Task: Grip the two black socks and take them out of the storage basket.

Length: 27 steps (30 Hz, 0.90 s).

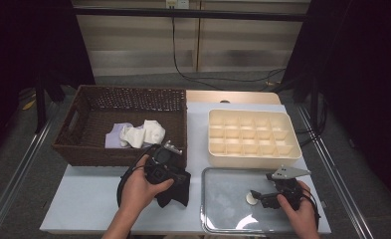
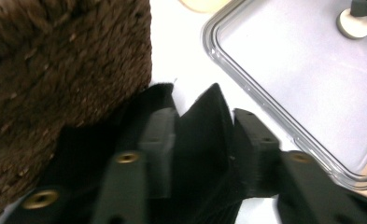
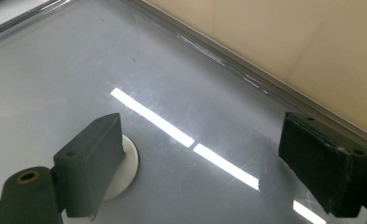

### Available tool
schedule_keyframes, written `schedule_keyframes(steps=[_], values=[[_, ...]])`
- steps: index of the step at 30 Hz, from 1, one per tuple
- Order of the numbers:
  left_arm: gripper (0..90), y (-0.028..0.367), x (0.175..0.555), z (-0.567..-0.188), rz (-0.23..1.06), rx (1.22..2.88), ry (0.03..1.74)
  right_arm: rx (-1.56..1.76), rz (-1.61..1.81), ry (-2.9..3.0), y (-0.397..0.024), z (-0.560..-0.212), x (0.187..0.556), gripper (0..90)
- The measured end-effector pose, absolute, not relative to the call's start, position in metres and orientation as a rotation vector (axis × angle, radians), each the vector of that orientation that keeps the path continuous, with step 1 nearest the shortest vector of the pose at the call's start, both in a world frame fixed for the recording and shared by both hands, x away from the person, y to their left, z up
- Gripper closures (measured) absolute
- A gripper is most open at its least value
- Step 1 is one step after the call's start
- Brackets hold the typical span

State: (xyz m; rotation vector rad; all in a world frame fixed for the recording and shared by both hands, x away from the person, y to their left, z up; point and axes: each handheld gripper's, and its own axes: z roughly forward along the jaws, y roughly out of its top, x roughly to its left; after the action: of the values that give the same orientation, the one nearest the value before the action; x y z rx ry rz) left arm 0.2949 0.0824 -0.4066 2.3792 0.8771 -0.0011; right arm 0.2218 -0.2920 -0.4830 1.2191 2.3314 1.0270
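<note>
cloth (image 2: 204,140) between left tool's jaws

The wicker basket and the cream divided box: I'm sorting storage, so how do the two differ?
The wicker basket is dark brown and woven; the cream divided box is smooth and pale. The basket is one deep open space with a handle slot, while the box is shallower and split into a grid of small compartments. The basket holds pale cloth pieces; the box's compartments look empty. Both are rectangular, open-topped and sit on the table.

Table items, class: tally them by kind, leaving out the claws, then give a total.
Wicker basket: 1
Cream divided organiser: 1
Metal tray: 1
White disc: 1
Black cloth: 1
Pale cloth pieces, seemingly: 3
Total: 8
</note>
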Motion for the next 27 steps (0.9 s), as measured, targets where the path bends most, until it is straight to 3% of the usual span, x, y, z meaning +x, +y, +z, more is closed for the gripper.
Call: schedule_keyframes(steps=[10, 19, 21, 27], values=[[44.3, 0.109, 0.297, -0.396, 0.065, 2.319, 0.923, 1.211, 1.026, 2.332, -0.292, -0.483, 0.222, 12.9], [39.2, 0.129, 0.295, -0.425, -0.084, 2.278, 1.042, 1.213, 1.025, 2.329, -0.291, -0.483, 0.222, 12.9], [48.6, 0.126, 0.295, -0.431, -0.134, 2.290, 1.040, 1.211, 1.029, 2.328, -0.291, -0.483, 0.222, 12.9], [71.7, 0.114, 0.294, -0.426, -0.107, 2.328, 1.000, 1.213, 1.029, 2.325, -0.291, -0.483, 0.222, 12.9]])
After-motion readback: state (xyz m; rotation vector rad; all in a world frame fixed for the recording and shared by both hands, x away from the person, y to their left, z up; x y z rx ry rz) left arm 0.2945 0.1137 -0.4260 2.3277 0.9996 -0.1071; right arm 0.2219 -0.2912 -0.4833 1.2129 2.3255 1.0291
